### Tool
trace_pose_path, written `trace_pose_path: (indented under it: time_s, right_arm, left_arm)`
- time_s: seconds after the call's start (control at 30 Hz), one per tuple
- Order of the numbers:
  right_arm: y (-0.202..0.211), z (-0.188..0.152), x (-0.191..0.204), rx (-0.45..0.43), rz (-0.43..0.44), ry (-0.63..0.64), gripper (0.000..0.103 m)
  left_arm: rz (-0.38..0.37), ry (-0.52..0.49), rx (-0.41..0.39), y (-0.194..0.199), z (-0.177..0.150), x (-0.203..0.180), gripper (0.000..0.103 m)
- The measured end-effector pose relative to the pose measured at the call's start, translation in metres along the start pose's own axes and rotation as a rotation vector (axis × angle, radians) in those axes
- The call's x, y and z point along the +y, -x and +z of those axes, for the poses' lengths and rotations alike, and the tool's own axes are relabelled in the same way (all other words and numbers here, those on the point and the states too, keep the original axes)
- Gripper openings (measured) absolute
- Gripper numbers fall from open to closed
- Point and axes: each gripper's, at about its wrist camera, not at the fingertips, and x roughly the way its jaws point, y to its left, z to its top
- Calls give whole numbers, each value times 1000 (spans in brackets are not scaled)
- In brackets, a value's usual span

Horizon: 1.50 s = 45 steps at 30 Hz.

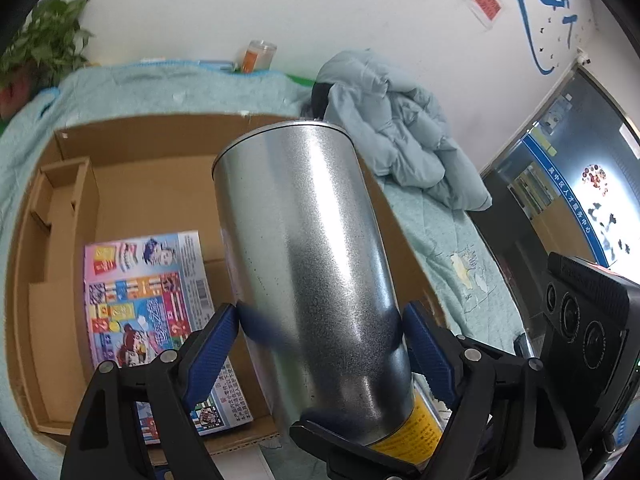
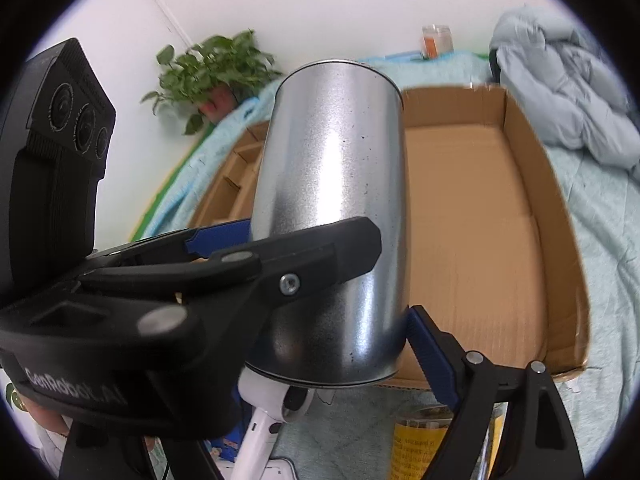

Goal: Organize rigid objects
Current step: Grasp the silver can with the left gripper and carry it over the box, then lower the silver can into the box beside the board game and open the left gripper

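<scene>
Both grippers, left (image 1: 320, 320) and right (image 2: 328, 292), clamp one tall galvanised steel can (image 1: 304, 260) pointing forward over the brown cardboard box (image 1: 132, 184) just ahead.

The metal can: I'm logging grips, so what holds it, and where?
Both tools hold the metal can by its lower sides: left tool and right tool clamp it together.

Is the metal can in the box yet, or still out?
Out. The can is clamped by both grippers, left and right, tilted in the air over the box, its bottom end clear of the floor.
</scene>
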Motion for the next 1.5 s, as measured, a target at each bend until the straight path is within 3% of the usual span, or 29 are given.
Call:
trace_pose_path:
  time_s: [0.23,0.4,0.6,0.67,0.73,0.93,1.03,1.1,1.2,1.27,1.4,1.5]
  right_arm:
    - [-34,-12,-17,131,12,-91,84]
    - [-43,-15,-14,172,-8,-83,84]
    - [-25,-11,-15,135,-39,-12,82]
    - [-23,-12,-16,136,-44,16,62]
    - [-30,-13,-23,168,-7,-1,63]
    - [-29,-16,-21,132,-15,2,64]
    - [-25,-18,-19,122,-26,-2,64]
    - [-5,-21,-13,49,-6,36,64]
    - [27,-28,-12,-63,3,68,80]
    - [42,-36,-20,-108,-37,40,84]
    - [62,-62,-41,-115,-147,-25,84]
    - [69,-81,-60,-85,-146,-76,84]
  left_arm:
    - [21,33,106,-47,-19,23,82]
    - [37,62,131,-65,-29,35,82]
    - [28,85,152,-79,-34,42,81]
    - [23,88,148,-79,-35,43,81]
    - [18,95,151,-79,-36,45,81]
    - [10,98,145,-64,-45,43,80]
    - [22,64,59,-36,-52,33,82]
    - [52,46,-18,-10,-58,28,82]
    - [114,20,-138,34,-69,22,92]
    - [195,-13,-236,62,-81,17,103]
    - [447,-92,-434,105,-113,2,103]
    - [485,-114,-435,117,-132,-2,103]
